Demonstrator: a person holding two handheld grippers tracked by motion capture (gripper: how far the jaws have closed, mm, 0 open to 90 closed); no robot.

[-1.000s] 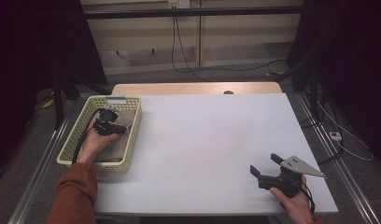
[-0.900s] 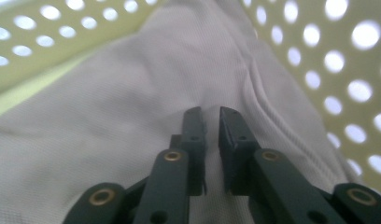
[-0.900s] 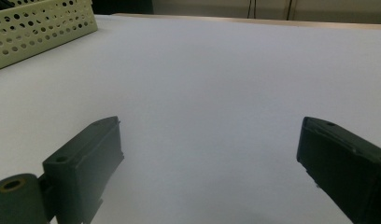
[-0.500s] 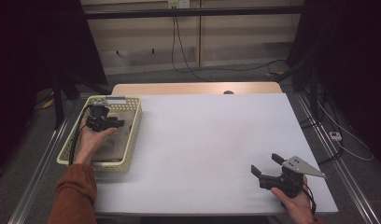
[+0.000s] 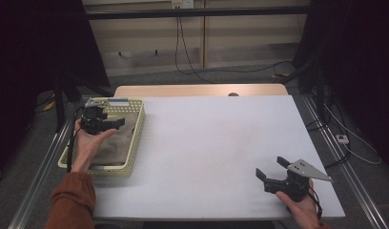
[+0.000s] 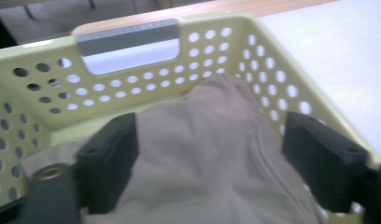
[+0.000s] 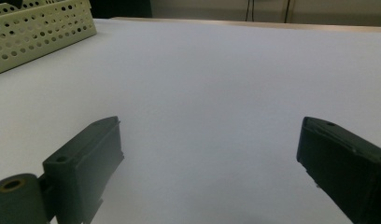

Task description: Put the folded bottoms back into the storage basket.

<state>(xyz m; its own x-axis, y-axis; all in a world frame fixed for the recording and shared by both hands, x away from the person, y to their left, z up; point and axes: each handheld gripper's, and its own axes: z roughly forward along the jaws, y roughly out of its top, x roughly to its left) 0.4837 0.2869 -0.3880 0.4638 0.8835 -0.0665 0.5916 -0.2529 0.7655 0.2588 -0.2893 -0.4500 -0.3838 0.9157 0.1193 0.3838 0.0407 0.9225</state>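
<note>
A pale yellow perforated basket (image 5: 137,136) stands at the table's left edge, with a tan cloth (image 5: 114,143) lying in it. My left gripper (image 5: 111,123) hovers over the far half of the basket, held by a hand in a rust sleeve. In the left gripper view its jaws stand wide open around a raised fold of the cloth (image 6: 212,163), facing the basket's end wall (image 6: 132,88) with its grey handle slot. My right gripper (image 5: 271,168) rests low at the table's front right, open (image 7: 209,130) with only bare white table between its jaws.
The white table top (image 5: 207,143) stretches between the two hands, with a wooden strip (image 5: 202,90) along its far edge. The basket's corner (image 7: 39,28) is at the far left of the right gripper view. Cables run over the floor behind and to the right.
My left gripper has shifted a little left and toward the basket's far end, staying open. The right gripper has not moved.
</note>
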